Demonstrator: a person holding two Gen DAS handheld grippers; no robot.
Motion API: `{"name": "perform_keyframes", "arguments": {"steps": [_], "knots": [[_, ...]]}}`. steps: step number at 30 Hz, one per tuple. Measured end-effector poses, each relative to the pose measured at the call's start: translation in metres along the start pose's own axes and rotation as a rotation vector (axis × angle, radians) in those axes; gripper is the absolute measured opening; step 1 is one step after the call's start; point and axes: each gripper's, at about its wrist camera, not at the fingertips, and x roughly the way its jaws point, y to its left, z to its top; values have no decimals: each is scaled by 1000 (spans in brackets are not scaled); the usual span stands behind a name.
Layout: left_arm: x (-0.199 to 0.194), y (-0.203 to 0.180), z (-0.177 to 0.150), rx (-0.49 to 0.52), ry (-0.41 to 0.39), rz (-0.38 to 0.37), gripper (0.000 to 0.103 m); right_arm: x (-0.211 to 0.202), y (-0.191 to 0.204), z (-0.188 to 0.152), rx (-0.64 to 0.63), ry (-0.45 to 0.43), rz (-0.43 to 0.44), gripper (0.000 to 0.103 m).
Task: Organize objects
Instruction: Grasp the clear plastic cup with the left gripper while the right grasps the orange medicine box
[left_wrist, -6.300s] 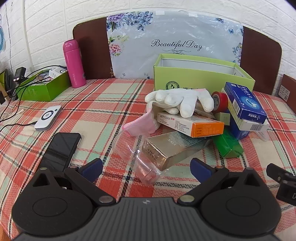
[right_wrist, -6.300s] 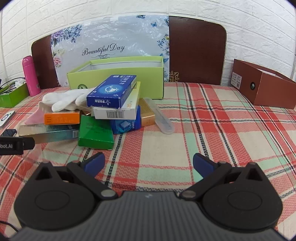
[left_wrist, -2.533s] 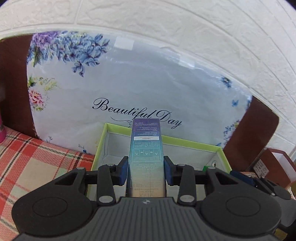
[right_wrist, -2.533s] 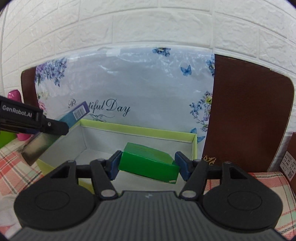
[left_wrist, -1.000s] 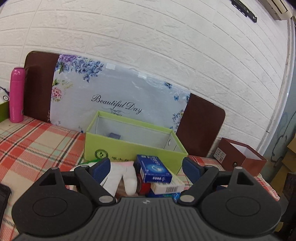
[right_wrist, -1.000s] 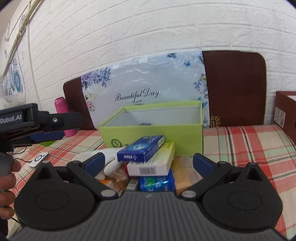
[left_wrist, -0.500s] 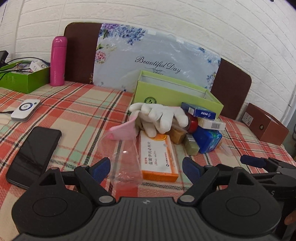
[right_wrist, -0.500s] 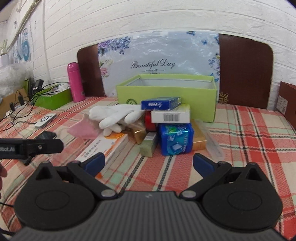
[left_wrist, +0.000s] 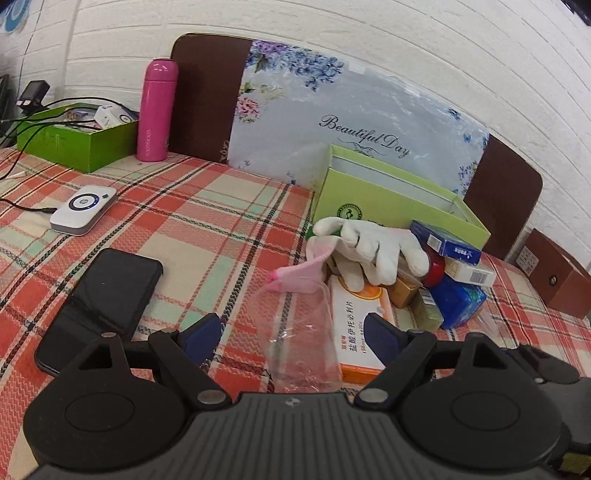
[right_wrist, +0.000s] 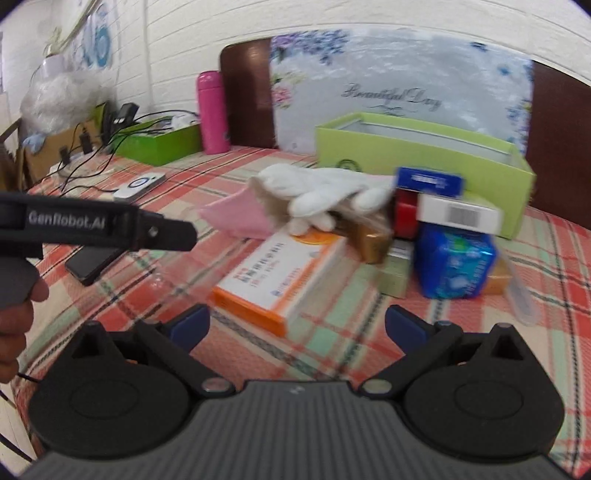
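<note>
Back down from the lime box (left_wrist: 388, 199) toward the table's middle pile, left gripper (left_wrist: 291, 334) and right gripper (right_wrist: 295, 326) both wide, empty, probably lining up on the orange carton (right_wrist: 280, 277).

Both wrist views toward pile (left_wrist: 388, 273)

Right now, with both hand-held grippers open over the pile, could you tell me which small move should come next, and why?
Probably ease the left hand-held gripper forward and down onto the orange and white box. It lies flat and nearest, just ahead of the open jaws, with only a white glove resting on its far end.
</note>
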Motion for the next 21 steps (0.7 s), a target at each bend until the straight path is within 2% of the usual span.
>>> {"name": "perform_keyframes", "arguments": {"steps": [5,7,8,9,11,13,14,15,16,18,21], "knots": [[0,11,7,-47,12,-21,87,40,15,11,11,41,-27,102],[6,8,8,-45,26,-29,87,46,8,10,31,55,-29,85],[10,6,8,-37,34,-36,87,45,2,7,48,66,-22,68],[15,3,7,-29,42,-38,87,44,-4,3,62,77,-19,58],[25,-1,5,-17,65,-30,87,31,-19,-7,54,59,-35,47],[34,-2,3,-12,88,-32,86,20,-33,-14,55,61,-82,47],[38,-2,2,-10,100,-33,75,14,-39,-16,62,63,-104,50],[41,-2,1,-10,119,-35,61,9,-43,-15,71,66,-115,56],[44,0,0,-14,142,-33,57,5,-45,-13,80,60,-107,61],[43,6,0,-27,150,-31,57,2,-41,-7,94,21,-82,79],[34,15,2,-39,124,8,57,16,-20,10,72,19,-35,86]]}}
